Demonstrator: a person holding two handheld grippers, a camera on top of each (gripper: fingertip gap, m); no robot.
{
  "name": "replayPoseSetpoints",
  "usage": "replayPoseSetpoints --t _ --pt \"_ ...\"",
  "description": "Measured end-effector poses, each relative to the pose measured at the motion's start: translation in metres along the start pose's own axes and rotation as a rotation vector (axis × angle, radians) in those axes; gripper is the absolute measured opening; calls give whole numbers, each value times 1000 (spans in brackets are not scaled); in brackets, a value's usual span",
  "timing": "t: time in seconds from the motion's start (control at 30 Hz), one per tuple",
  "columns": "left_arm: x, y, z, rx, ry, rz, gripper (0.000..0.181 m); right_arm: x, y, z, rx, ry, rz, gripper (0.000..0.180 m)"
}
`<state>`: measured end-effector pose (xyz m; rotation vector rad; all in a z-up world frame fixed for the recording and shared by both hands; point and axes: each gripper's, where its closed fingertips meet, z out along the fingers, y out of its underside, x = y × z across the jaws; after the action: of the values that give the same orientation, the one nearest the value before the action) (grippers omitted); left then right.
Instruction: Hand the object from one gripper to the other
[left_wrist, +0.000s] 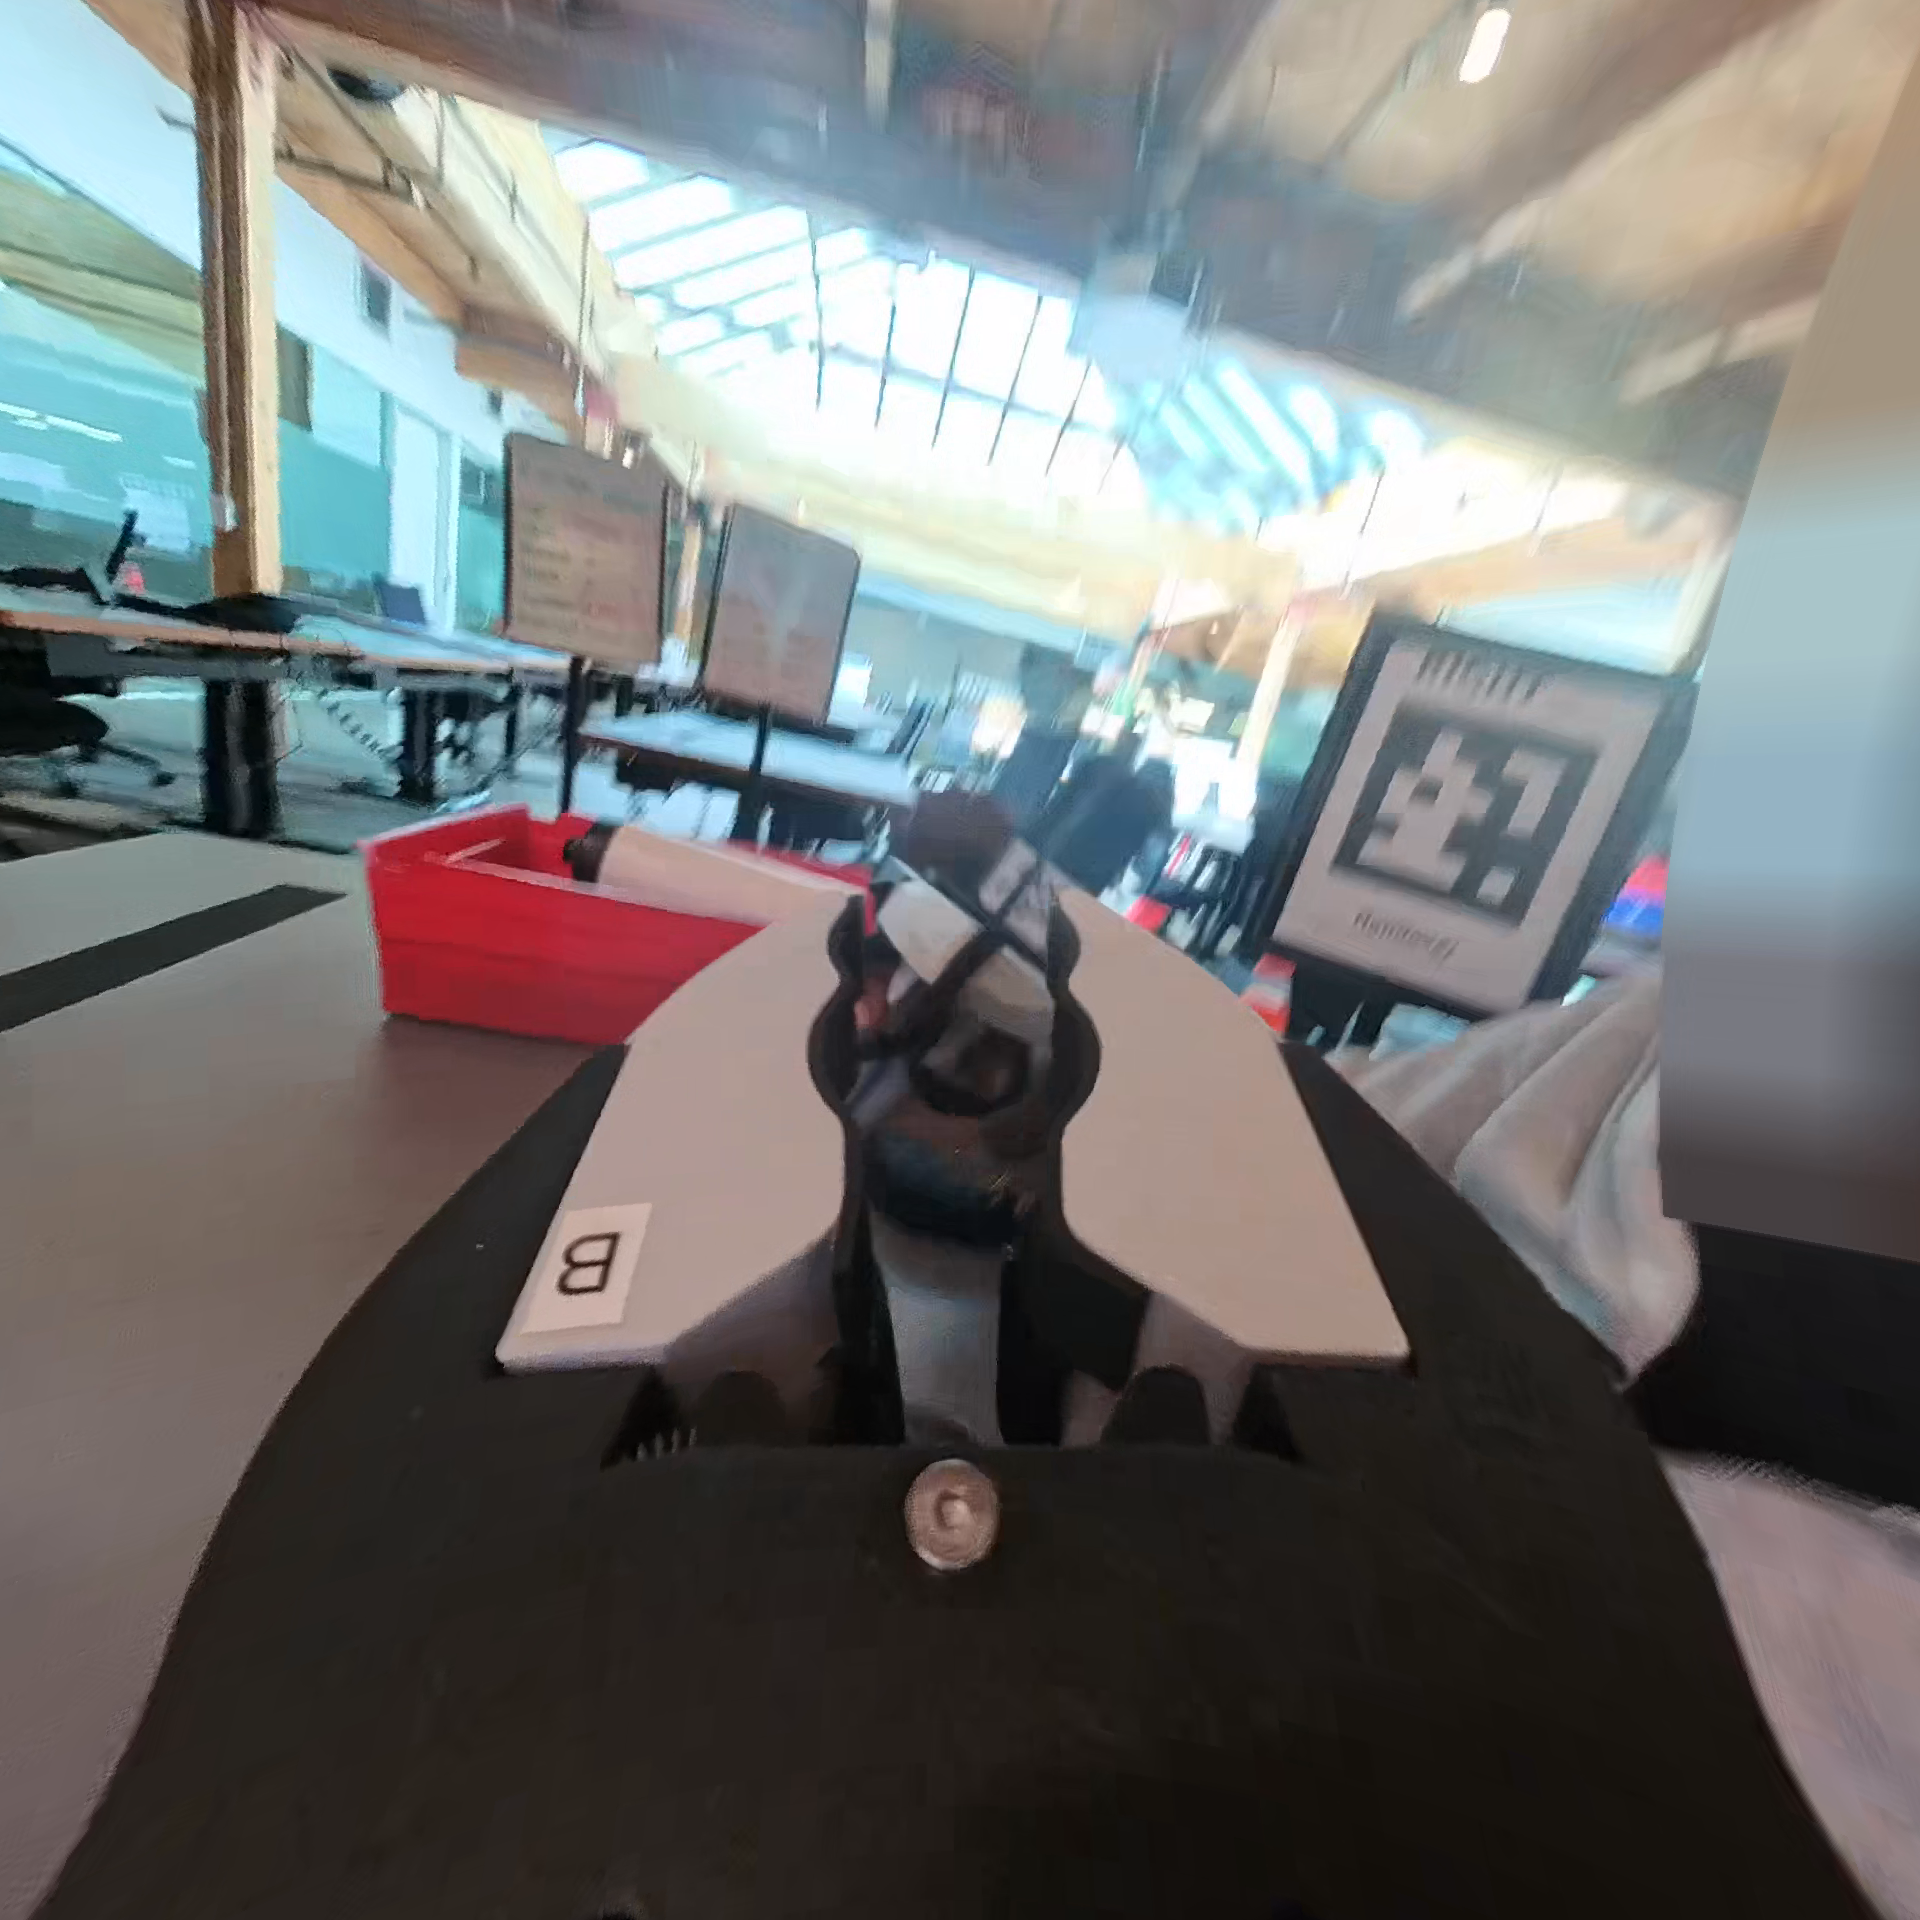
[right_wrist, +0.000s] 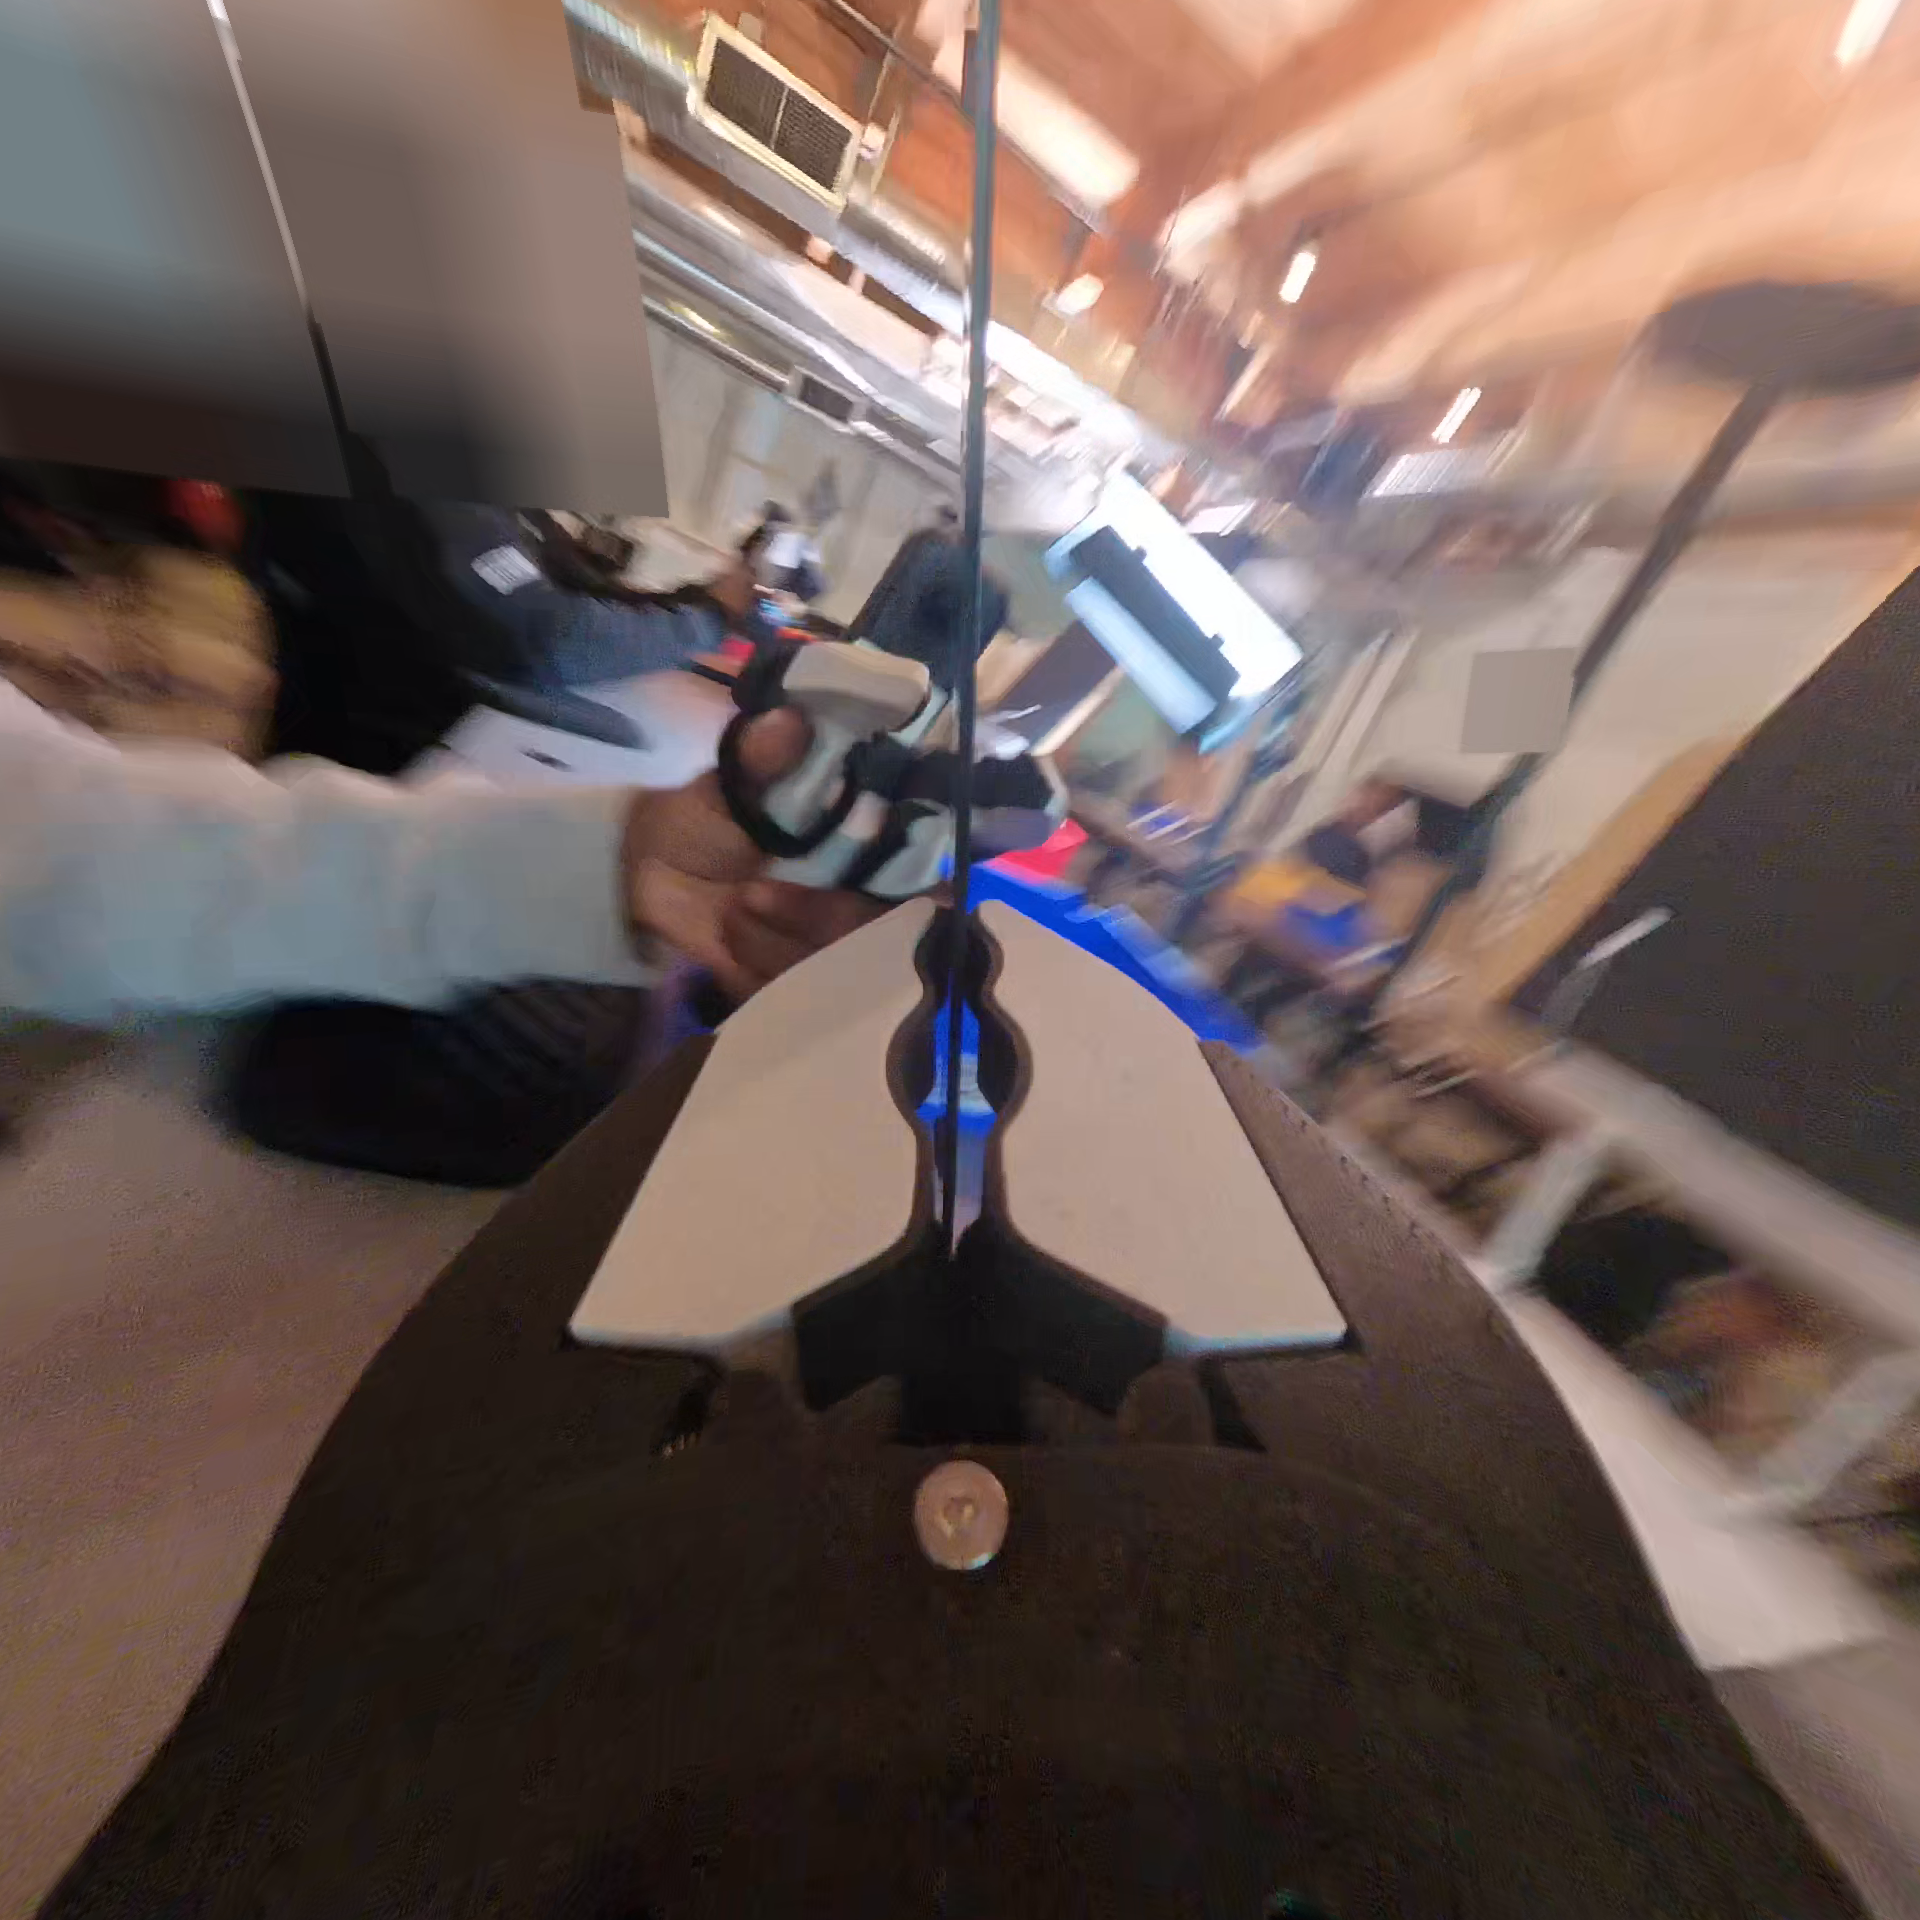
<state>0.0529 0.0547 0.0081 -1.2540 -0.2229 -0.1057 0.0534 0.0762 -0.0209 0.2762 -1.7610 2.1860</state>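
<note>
The object is a thin black rod (right_wrist: 971, 416). My right gripper (right_wrist: 961, 914) is shut on it, and the rod stands up from between the white fingers across the whole right wrist view. My left gripper (right_wrist: 987, 790), held by a hand in a pale sleeve, is at the rod just beyond the right fingertips. In the left wrist view my left gripper (left_wrist: 956, 920) has its white fingers a little apart. The rod (left_wrist: 935, 987) crosses the gap between them at a slant. The right gripper (left_wrist: 977, 1060) shows blurred right behind the gap.
A red bin (left_wrist: 468, 956) stands on the grey table (left_wrist: 208, 1143) to the left, holding a white tube with a dark cap (left_wrist: 665, 862). A board with a black-and-white marker (left_wrist: 1455, 831) stands at the right. Something blue (right_wrist: 1101, 935) lies below the grippers.
</note>
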Motion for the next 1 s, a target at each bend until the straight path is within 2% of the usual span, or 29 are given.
replayPoseSetpoints --t 0.07,0.13,0.2,0.23,0.37,0.5,0.57,0.63,0.73,0.8,0.9,1.0 --pt "-3 -22 -14 137 39 -160 34 4 -19 -11 23 112 -455 1" --pt "-16 -25 -24 169 43 -345 32 -2 -29 -18 -11 189 -933 2" --pt "-18 -5 -22 44 60 -437 27 -12 -22 -18 -109 198 -1317 2" --pt "-16 9 -18 -41 59 -462 25 -15 -15 -16 -164 183 -1436 2" --pt "11 47 0 -291 150 -441 17 -27 2 -6 -241 121 -1600 2" --pt "14 58 1 -359 139 -381 4 -29 10 -3 -280 94 -1646 8" --pt "8 52 1 -325 97 -318 1 -21 9 -2 -280 134 -1570 28" --pt "7 37 0 -245 90 -219 1 -9 1 -5 -239 196 -1378 38" --pt "0 9 -6 -91 9 -63 1 10 -28 -17 -94 319 -1058 45" --pt "-4 -8 -14 1 -44 40 1 20 -45 -24 52 352 -745 47" --pt "-3 -17 -18 59 -43 62 0 23 -39 -18 164 198 -141 50" --pt "-3 -8 -11 25 -20 37 1 10 -12 -3 102 -22 398 64"
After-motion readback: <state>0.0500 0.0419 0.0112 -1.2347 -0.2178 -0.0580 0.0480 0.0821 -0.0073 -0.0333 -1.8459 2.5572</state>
